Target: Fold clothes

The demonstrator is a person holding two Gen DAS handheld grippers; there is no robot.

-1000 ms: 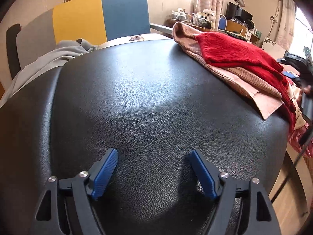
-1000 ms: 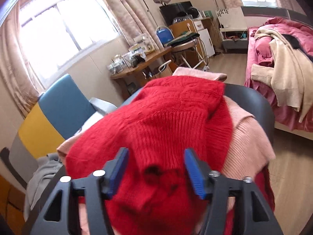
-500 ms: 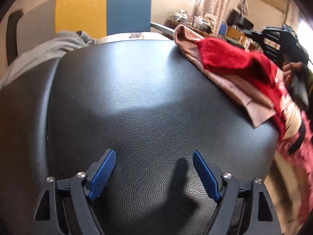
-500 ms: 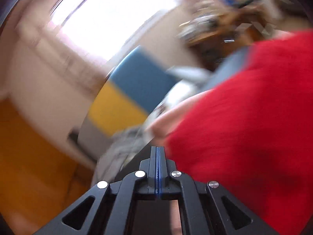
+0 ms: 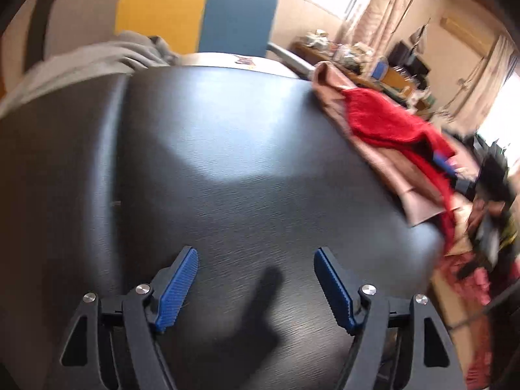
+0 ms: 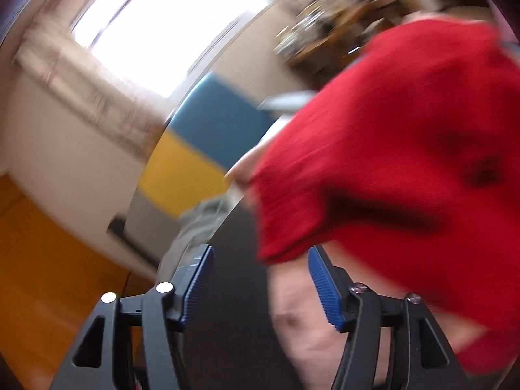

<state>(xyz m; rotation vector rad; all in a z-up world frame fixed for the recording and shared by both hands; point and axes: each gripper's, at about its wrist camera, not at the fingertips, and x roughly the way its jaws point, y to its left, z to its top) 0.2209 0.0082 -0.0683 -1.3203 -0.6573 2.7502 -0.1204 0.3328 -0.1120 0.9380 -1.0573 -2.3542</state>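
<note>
Red sweater (image 5: 386, 123), pink garment (image 5: 390, 165), black table (image 5: 243, 169).

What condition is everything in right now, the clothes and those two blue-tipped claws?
Red knit sweater: crumpled, lying on the pink garment.
Pink knit garment: spread over the black padded surface's edge.
Grey garment: heaped at the far side.
Left gripper: closing, nothing between its jaws.
Right gripper: opening beside the sweater's edge, not clamping it.

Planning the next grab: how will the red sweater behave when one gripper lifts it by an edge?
The red sweater looks like a soft knit, so it will probably droop and stretch. It lies on a pink garment; knits may cling, possibly dragging that along. Its edge hangs off the black table, so it could slide off.
</note>
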